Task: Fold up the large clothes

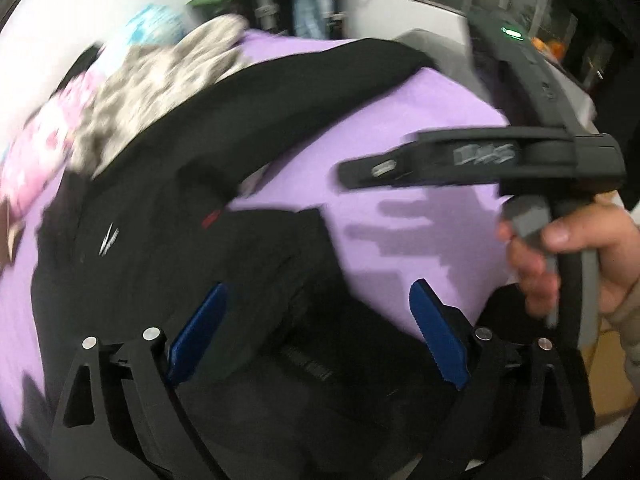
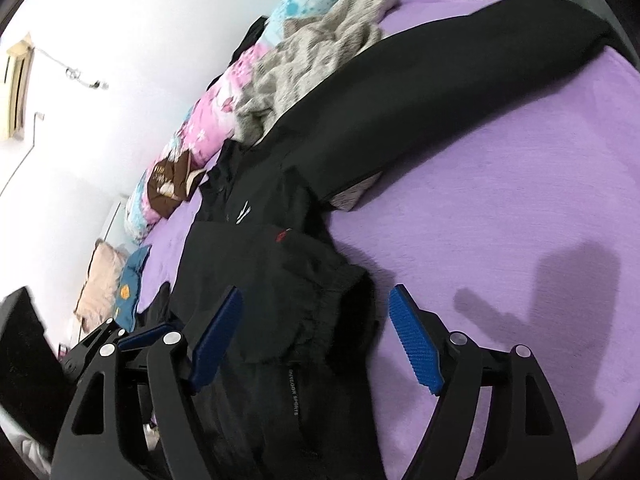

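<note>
Here the black jacket lies beneath both released tongs.

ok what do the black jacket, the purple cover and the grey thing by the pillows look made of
Jacket: thin synthetic shell, probably nylon or polyester; smooth with crisp creases and a slight sheen.
Cover: soft fleece or plush; matte, fuzzy nap.
Grey garment: chunky knit, possibly wool; nubbly, mottled texture.

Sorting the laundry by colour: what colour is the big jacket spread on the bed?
Black jacket, on the purple bedspread; clearest in the right wrist view.
</note>
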`<state>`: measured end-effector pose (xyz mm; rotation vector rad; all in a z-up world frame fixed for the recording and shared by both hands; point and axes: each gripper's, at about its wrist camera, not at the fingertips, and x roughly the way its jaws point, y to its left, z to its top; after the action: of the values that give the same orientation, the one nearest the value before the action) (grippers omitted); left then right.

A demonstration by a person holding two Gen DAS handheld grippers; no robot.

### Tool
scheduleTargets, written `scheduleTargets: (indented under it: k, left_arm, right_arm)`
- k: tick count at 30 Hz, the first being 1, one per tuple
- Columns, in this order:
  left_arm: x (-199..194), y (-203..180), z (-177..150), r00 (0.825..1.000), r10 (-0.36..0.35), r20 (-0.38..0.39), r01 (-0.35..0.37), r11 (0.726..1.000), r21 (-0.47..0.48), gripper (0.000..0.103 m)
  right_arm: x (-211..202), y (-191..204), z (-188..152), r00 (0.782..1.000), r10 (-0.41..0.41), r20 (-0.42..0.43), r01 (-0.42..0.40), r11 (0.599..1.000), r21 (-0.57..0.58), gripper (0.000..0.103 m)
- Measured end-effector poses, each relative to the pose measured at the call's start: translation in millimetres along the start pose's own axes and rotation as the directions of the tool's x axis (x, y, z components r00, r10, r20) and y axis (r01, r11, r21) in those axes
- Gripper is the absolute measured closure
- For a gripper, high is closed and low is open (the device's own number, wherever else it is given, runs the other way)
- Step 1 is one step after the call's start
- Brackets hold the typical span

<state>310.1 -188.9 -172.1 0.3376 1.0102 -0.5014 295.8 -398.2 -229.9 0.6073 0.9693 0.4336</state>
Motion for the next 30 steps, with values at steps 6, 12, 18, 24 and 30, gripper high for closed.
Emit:
scheduleTargets:
  k: [6,12,18,24,30]
  left_arm:
    - [9.3,130.2,-60.5,0.992,0.081,-0.092,-0.107,0.938,-0.329,0.014]
    - [15.2,256.5,-153.3,0.988,0.055,-0.144,-0.140,0.722,-0.678,0.014]
    - [23.5,325.9,-201.0,1.000,0.017,-0.015,-0.022,0.575,-0.818,0.014]
    - [46.0,369.2,-197.6,0.999,-0.010,0.051,0.049,0.498,-0.866,0.013]
    - [40.7,413.3,-219.0,0.985,0.080,0.156,0.120,0.337,-0.934,0.018]
  right_arm:
    - [35.7,37.5,9.0,0.999,-0.020,-0.043,0.015,0.993,-0.114,0.027]
    - [65.2,74.2,14.3,0.996,-0.063,-0.058,0.048,0.972,-0.231,0.021]
    - [89.8,98.1,11.4,0.991,-0.101,-0.083,0.069,0.944,-0.322,0.021]
    - [122.0,101.6,1.5,0.976,-0.172,-0.131,0.111,0.919,-0.378,0.020]
    - [133.4,88.5,-6.8,0.963,-0.223,-0.151,0.153,0.913,-0.378,0.020]
